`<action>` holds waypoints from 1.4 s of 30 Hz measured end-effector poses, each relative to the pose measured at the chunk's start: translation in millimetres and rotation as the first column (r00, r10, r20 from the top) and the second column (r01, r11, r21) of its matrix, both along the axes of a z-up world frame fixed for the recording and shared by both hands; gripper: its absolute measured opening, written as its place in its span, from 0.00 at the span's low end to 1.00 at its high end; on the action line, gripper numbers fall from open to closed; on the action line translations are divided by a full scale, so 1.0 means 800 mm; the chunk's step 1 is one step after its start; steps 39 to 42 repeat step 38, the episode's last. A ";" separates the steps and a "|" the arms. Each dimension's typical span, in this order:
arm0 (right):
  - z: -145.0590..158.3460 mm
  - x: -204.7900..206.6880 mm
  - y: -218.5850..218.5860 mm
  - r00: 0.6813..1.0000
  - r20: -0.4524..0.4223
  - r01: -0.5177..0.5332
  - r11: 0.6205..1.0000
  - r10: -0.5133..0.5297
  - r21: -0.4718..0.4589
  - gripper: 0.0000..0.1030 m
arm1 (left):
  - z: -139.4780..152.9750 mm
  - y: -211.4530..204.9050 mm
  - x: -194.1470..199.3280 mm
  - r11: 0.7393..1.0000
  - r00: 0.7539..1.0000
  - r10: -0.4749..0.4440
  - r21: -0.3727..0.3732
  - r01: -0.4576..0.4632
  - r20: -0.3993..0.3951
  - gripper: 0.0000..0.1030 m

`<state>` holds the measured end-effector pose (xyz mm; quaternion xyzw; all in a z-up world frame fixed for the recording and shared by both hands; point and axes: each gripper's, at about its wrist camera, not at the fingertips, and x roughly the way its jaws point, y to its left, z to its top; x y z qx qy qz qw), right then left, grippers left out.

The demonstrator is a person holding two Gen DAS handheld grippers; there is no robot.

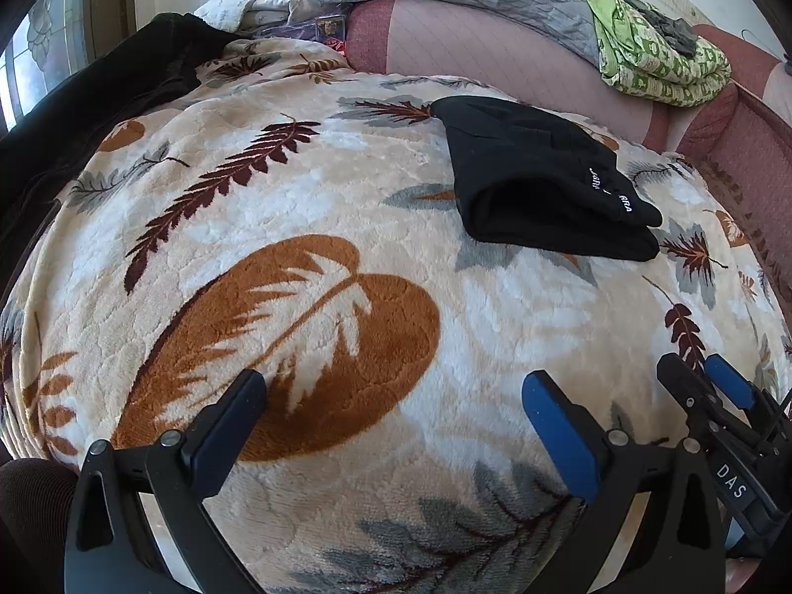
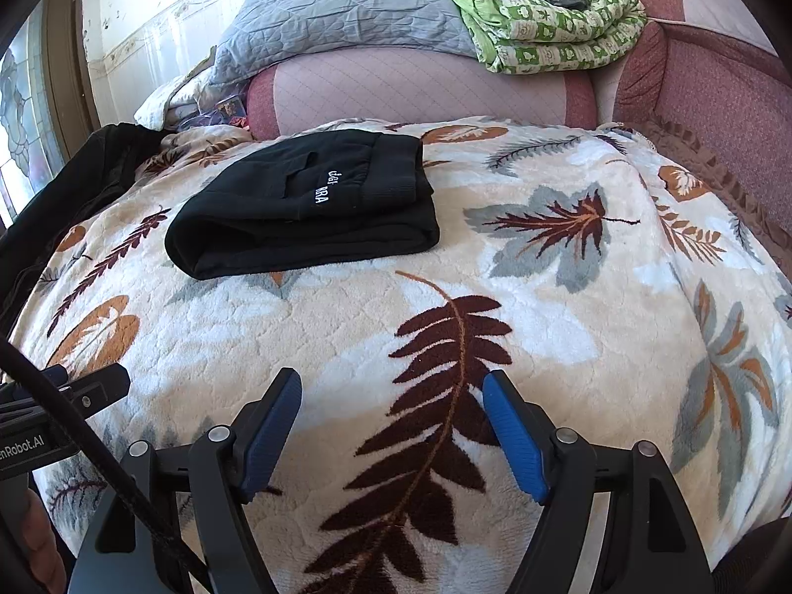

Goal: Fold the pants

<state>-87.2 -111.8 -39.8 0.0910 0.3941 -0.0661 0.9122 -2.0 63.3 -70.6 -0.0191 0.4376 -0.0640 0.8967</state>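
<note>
Folded black pants (image 2: 307,208) lie ahead of both; left gripper (image 1: 396,396) spread, empty; right gripper (image 2: 391,396) spread, empty.

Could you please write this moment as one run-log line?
pants: folded, lying on leaf blanket | left tongs: open, empty | right tongs: open, empty | both short of pants

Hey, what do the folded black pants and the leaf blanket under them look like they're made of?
Black pants: apparently a thick matte knit, likely fleece or sweatshirt cotton; the folds are rounded and bulky, with a ribbed band and white stitched lettering.
Leaf blanket: plush synthetic-looking fleece; the fuzzy, clumped pile has a slight sheen.
</note>
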 end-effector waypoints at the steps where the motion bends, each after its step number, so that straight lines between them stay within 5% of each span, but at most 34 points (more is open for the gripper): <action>1: 0.000 0.000 0.000 1.000 0.000 0.000 1.000 0.000 0.000 0.78 | 0.000 0.000 0.000 1.000 1.000 0.000 -0.001 0.000 0.000 1.00; 42: 0.001 0.000 0.002 1.000 0.000 -0.006 1.000 0.006 -0.005 0.80 | -0.003 -0.002 -0.002 1.000 1.000 -0.013 0.018 0.013 0.011 1.00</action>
